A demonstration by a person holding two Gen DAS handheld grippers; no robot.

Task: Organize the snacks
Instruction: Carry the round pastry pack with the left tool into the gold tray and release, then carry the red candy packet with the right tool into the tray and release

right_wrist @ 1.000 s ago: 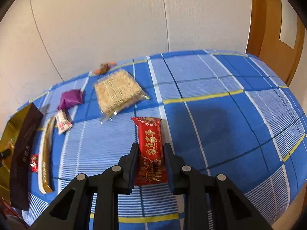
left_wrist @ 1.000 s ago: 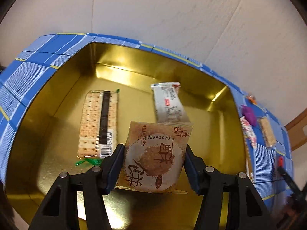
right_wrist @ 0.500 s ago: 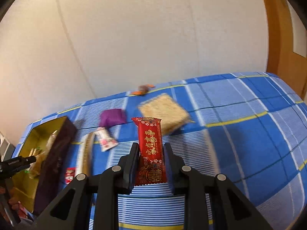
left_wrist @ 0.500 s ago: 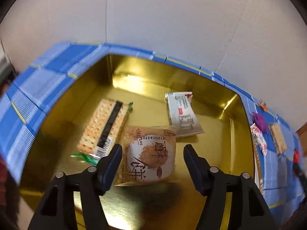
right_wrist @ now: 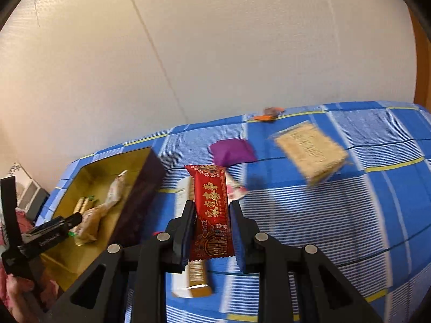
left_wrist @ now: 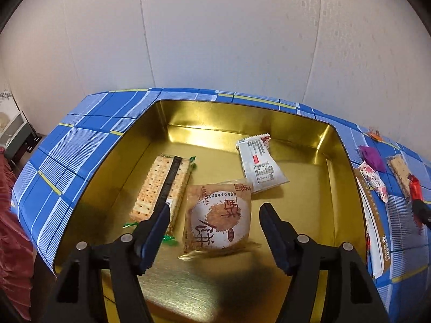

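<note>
Hanging above the gold tin, the left gripper has just been opening its fingers, which now stand apart, clear of the brown pastry packet on the tin's floor. Left of that packet inside the tin lies a cracker pack, and behind it a white sachet. Right of the tin, over the blue checked cloth, the right gripper clamps a red snack bar upright.
</note>
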